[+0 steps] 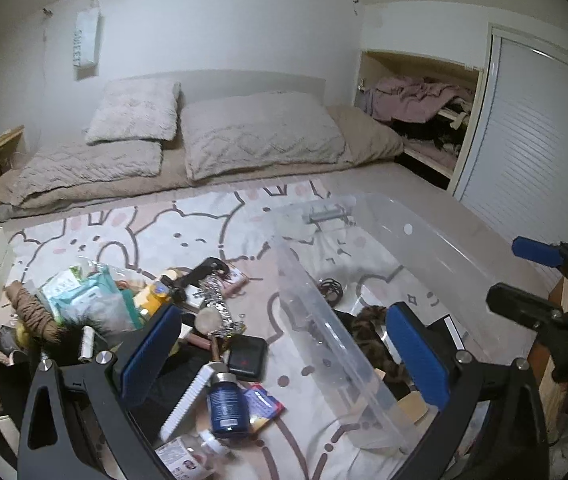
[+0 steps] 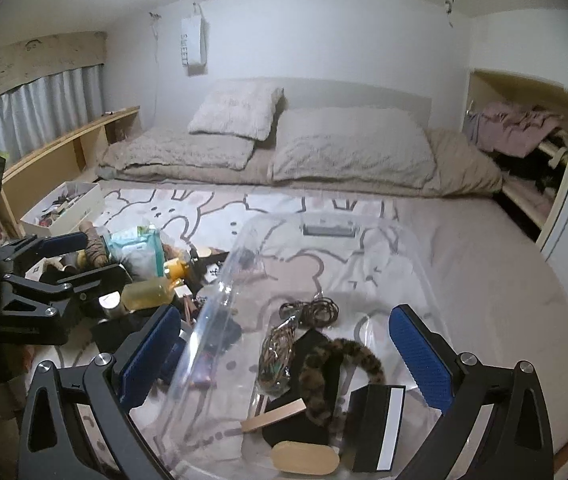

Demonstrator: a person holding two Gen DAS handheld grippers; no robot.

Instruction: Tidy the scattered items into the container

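Left wrist view: left gripper (image 1: 284,344) spread wide, nothing between its blue pads. It hovers over the left long wall of the clear container (image 1: 323,312), which sits on the rabbit-print bedsheet (image 1: 156,236) toward the bed's right side. Below the jaws, outside that wall: blue bottle (image 1: 226,406) lying on its side, white comb (image 1: 188,400) just beside it, black case (image 1: 248,356) above it, small red-and-blue packet (image 1: 264,404) touching the bottle. Further left, a heap: wipes pack (image 1: 84,296), brown twine ball (image 1: 30,308), yellow-capped bottle (image 1: 154,294). Right gripper (image 1: 539,276) enters at the right edge, jaws apart.

Right wrist view: right gripper (image 2: 285,352) spread wide, empty, over the container's near end. Inside the container: leopard-print scrunchie (image 2: 339,368), black box with white stripe (image 2: 379,424), wooden brush (image 2: 303,456), bagged hair ties (image 2: 276,356), loose dark hair ties (image 2: 315,308). White open box (image 2: 68,208) stands near the bed's left edge. Pillows (image 2: 347,148) lie along the head of the bed.
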